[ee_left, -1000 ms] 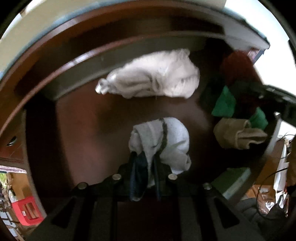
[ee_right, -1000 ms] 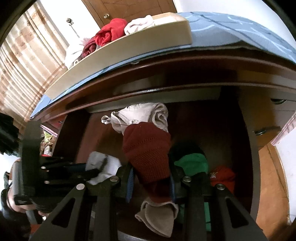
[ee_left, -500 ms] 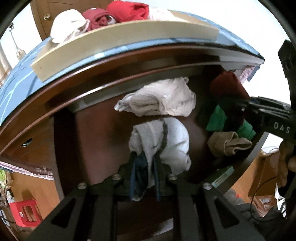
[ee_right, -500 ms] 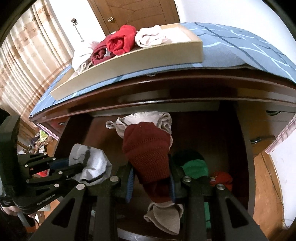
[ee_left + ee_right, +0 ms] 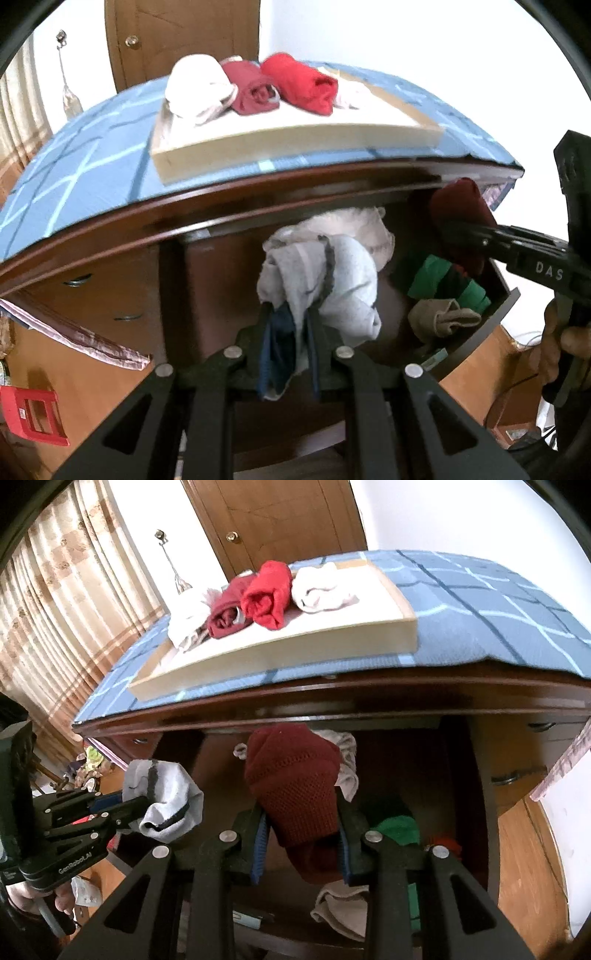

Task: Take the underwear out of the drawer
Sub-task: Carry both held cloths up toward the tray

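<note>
My left gripper [image 5: 288, 317] is shut on a light grey underwear with a dark band [image 5: 325, 280], held above the open dark wooden drawer [image 5: 498, 280]; it also shows in the right wrist view [image 5: 166, 801]. My right gripper [image 5: 301, 827] is shut on a dark red knitted underwear [image 5: 295, 786], lifted over the drawer; it shows in the left wrist view too [image 5: 461, 218]. In the drawer lie a whitish piece [image 5: 362, 225], a green one [image 5: 436, 277], a beige one [image 5: 439, 317] and a small red one [image 5: 445, 843].
A shallow cream tray [image 5: 288, 653] stands on the blue checked cloth [image 5: 498, 616] on the dresser top, holding white, dark red and bright red rolled garments. A wooden door [image 5: 273, 520] is behind. Curtains hang at the left. A red stool [image 5: 33, 413] stands on the floor.
Both grippers have risen out of the drawer with their garments. The dresser top and the tray have come into full view.
</note>
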Demonstrator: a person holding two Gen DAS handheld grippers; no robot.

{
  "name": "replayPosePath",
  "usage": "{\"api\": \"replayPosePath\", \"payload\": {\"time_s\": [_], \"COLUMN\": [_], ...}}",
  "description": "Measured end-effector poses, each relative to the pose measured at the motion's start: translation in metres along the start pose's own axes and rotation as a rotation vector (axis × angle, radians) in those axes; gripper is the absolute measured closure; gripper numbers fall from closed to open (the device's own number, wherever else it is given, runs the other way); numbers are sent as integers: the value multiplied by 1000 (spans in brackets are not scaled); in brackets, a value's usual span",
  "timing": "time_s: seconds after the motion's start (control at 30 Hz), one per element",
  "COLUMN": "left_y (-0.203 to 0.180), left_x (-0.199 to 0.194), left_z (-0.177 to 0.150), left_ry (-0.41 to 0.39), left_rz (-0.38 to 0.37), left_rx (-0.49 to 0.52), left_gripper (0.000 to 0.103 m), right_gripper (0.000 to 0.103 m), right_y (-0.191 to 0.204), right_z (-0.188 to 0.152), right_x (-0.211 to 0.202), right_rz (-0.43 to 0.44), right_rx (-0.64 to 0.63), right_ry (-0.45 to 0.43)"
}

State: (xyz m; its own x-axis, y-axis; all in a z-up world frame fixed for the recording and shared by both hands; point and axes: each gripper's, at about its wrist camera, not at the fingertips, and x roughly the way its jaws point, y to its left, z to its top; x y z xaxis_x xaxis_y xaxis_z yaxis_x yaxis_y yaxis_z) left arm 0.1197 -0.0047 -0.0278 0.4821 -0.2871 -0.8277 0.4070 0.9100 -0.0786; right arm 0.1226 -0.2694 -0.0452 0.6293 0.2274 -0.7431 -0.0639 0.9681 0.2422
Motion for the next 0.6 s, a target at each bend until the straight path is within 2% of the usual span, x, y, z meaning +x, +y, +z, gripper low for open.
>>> {"api": "replayPosePath", "payload": {"time_s": [0.27,0.6], "left_y": [5,6], "left_x": [-20,-32], "left_z": [9,19], "left_ry": [-70,-103], "left_rz": [13,24], "left_rx": [-2,9], "left_gripper": [89,89], "right_gripper": [70,70], "right_y": [13,26], "right_z": [19,33], "right_x": [-15,-26], "right_rz": [-17,-26], "right_rx": [-36,-80], "right_ry": [-54,-91]}}
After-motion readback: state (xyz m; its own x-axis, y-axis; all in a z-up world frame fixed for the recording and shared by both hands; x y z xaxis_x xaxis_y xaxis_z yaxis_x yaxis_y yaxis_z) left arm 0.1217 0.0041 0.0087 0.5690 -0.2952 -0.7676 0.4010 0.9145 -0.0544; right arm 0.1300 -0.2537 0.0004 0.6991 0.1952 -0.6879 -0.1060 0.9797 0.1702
